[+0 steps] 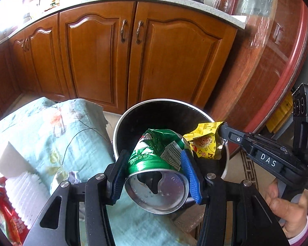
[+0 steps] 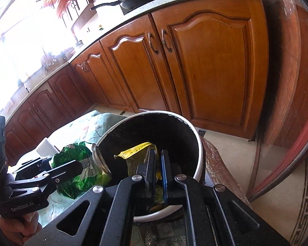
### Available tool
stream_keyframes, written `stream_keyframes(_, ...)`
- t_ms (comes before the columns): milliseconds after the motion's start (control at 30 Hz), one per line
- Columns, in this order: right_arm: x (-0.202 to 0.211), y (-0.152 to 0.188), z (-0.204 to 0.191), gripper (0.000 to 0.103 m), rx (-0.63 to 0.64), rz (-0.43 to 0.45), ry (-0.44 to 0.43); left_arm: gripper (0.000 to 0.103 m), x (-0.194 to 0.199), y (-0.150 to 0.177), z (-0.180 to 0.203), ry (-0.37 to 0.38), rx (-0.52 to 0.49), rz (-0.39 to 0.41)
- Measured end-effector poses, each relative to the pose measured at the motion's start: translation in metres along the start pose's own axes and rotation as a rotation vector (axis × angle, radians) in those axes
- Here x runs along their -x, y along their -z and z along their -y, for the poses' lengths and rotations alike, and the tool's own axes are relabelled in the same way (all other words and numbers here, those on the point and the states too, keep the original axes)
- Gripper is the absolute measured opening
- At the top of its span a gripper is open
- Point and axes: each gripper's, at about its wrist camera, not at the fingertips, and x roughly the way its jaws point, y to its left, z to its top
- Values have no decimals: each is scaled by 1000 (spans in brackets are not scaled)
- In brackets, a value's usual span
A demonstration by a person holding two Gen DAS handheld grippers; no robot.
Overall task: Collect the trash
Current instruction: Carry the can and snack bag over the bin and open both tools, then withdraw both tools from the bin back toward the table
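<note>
Left gripper (image 1: 156,164) angled down (clamping can (image 1: 154,157)) over bin (image 1: 121,123), apparently.

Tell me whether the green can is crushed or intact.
Crushed: the green can has a crumpled, dented body between the left gripper's fingers.

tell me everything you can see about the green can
The green can is a crushed, thin metal drink can with white lettering and a barcode on its crumpled side. Its silver end faces the left wrist camera and looks dented out of round. It lies tilted, clamped across its body between the blue-padded fingers of the left gripper, held over the rim of the black bin. A yellow wrapper sits close beside it.
</note>
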Motion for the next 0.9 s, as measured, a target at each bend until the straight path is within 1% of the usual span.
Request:
stream_keyframes(67, -7, -2, 2, 5, 7, -14, 12, 50, -9, -4, 4, -6, -3, -10)
stream_keyframes(100, -10, -3, 2, 9, 9, -25, 18, 51, -14, -6, 5, -4, -6, -16)
stream_keyframes(167, -17, -5, 4, 9, 12, -43, 23, 51, -21, -9, 8, -21, -12, -29)
stream_keyframes(200, -19, -5, 4, 11, 14, -47, 26, 52, -23, -9, 9, -28, -13, -33)
stream_keyframes(233, -21, -6, 5, 13, 12, -52, 32, 54, -24, -10, 9, -30, -11, -33)
stream_keyframes(267, -21, -6, 5, 19, 8, -55, 31, 57, -24, -10, 10, -28, -8, -32)
stream_keyframes(300, -21, -6, 6, 26, 2, -55, 27, 63, -22, -9, 10, -29, -5, -26)
stream_keyframes(333, -19, -5, 7, 29, -1, -50, 26, 69, -21, -8, 10, -35, -3, -18)
stream_keyframes(400, -15, -3, 9, 40, -10, -37, 22, 70, -14, -5, 9, -35, 0, 0)
stream_keyframes(467, -9, -1, 9, 44, -26, -24, 7, 71, -7, 0, 9, -28, 9, 11)
stream_keyframes(533, -2, 2, 8, 51, -36, -7, 1, 74, 4, 9, 7, -29, 17, 32)
stream_keyframes(600, 6, 6, 6, 68, -50, 12, -17, 76, 15, 20, 3, -35, 28, 51)
stream_keyframes(633, 10, 8, 4, 72, -56, 23, -27, 77, 21, 26, 2, -37, 33, 59)
stream_keyframes(700, 15, 14, 0, 83, -65, 36, -45, 78, 33, 39, -2, -46, 45, 71)
stream_keyframes(767, 21, 24, -5, 87, -80, 42, -69, 78, 45, 52, -7, -54, 58, 79)
stream_keyframes(900, 30, 41, -20, 88, -97, 44, -99, 78, 71, 76, -17, -64, 97, 102)
